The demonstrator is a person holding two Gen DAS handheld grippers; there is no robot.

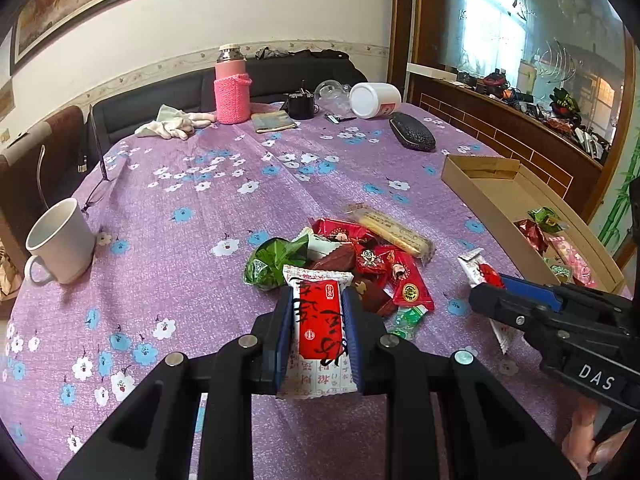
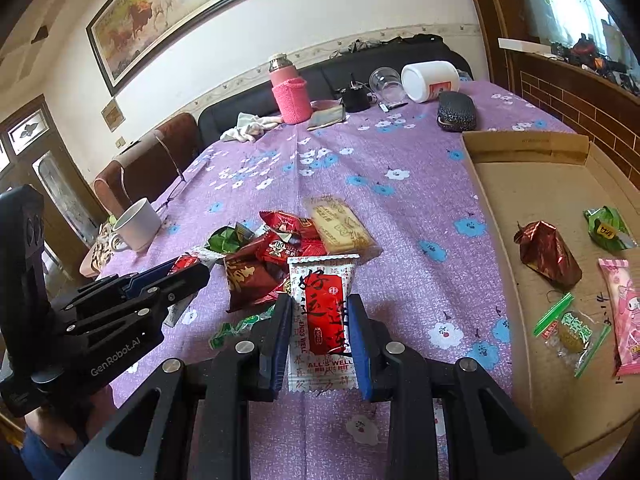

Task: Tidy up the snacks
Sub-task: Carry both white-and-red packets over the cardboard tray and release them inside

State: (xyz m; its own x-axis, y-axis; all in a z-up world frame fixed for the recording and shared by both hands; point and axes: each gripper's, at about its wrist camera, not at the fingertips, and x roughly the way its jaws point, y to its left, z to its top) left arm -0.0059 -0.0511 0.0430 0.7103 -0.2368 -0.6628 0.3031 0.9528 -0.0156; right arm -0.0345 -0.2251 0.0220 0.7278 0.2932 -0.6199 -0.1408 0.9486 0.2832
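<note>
My left gripper [image 1: 318, 294] is shut on a red-and-white snack packet [image 1: 320, 320], held above the table near a pile of wrapped snacks [image 1: 360, 256]. My right gripper [image 2: 319, 299] is shut on a matching red-and-white packet [image 2: 322, 320], between the pile [image 2: 276, 248] and a shallow cardboard box [image 2: 520, 184]. Each gripper shows in the other's view: the right gripper [image 1: 490, 284] at the right edge, the left gripper [image 2: 188, 270] at the left. Inside the box lie a dark red foil packet [image 2: 548, 252], a green one [image 2: 608, 228] and a pink one [image 2: 624, 312].
A white mug [image 1: 60, 240] stands at the table's left edge beside a pair of glasses [image 1: 96, 196]. At the far end are a pink flask [image 1: 232, 92], white gloves [image 1: 172, 124], a tipped white jar [image 1: 374, 100] and a dark glasses case [image 1: 412, 132].
</note>
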